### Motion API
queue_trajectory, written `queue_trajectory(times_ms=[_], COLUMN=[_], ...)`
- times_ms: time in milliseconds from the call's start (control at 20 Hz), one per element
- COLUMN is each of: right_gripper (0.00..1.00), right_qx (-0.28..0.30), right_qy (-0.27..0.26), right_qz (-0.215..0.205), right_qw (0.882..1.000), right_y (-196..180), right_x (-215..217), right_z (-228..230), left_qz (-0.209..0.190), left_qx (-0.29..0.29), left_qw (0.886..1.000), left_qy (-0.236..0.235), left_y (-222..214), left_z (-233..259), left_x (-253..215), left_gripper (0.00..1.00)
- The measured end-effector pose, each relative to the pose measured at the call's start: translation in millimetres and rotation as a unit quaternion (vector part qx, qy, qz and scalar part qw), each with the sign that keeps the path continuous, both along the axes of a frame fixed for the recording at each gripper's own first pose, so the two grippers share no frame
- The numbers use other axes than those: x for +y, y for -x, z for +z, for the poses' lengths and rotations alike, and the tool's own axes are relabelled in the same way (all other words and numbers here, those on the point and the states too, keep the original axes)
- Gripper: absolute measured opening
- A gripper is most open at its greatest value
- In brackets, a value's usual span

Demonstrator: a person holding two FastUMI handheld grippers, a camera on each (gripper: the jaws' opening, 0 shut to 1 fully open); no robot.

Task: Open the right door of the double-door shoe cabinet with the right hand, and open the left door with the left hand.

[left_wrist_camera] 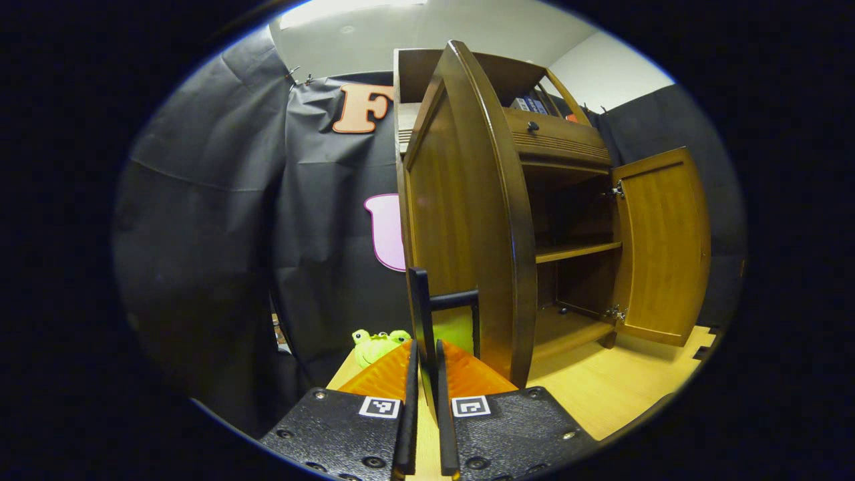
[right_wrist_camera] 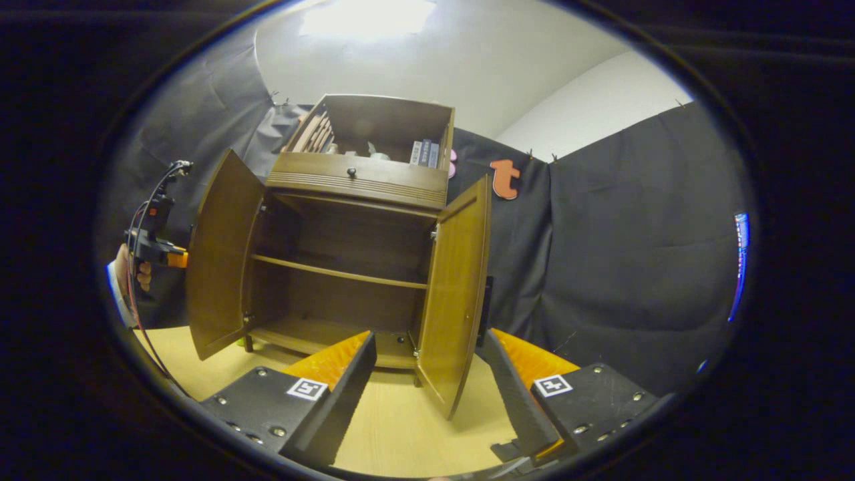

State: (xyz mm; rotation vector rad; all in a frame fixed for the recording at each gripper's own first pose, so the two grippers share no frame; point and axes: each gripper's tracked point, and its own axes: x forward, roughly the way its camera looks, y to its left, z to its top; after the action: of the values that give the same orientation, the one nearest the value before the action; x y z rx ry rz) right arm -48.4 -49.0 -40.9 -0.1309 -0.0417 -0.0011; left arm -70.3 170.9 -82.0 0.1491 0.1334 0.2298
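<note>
The wooden shoe cabinet has both doors swung open. In the left gripper view the left door stands edge-on just ahead, and my left gripper is shut on its black handle. The right door hangs open farther off. In the right gripper view my right gripper is open, with the right door standing ahead between its spread fingers, which do not press on it. That door's black handle sits on its outer face. The left door shows at left, with the left gripper and a hand behind it.
Inside are a middle shelf and a bottom board, both bare. A drawer with a small knob sits above the doors, and books stand in the top compartment. A green plush toy lies left of the cabinet on the light wooden floor.
</note>
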Motion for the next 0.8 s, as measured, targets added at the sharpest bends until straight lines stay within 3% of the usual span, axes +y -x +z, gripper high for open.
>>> queue_trajectory(times_ms=[100,150,450,500,600,800], right_gripper=[0.94,0.99,0.99,0.94,0.99,0.99], right_qx=[0.009,0.011,0.018,0.017,0.007,-0.009], right_qy=[-0.002,-0.003,0.000,-0.004,0.001,0.003], right_qz=[0.009,0.014,0.036,0.045,0.046,0.052], right_qw=[1.000,1.000,0.999,0.999,0.999,0.999], right_y=[-1,-2,-1,1,4,10], right_x=[5,8,24,29,30,40], right_z=[-5,-6,-10,-8,-2,7], left_qz=[-0.002,-0.006,-0.037,-0.037,-0.048,-0.072], left_qx=[0.001,0.000,-0.010,-0.008,-0.007,-0.005], left_qw=[1.000,1.000,0.998,0.998,0.997,0.995], left_qy=[0.010,0.013,0.045,0.050,0.059,0.063], left_y=[2,3,11,12,14,22], left_z=[0,1,3,2,2,2], left_x=[5,8,31,37,39,43], left_gripper=[0.12,0.12,0.14,0.16,0.16,0.23])
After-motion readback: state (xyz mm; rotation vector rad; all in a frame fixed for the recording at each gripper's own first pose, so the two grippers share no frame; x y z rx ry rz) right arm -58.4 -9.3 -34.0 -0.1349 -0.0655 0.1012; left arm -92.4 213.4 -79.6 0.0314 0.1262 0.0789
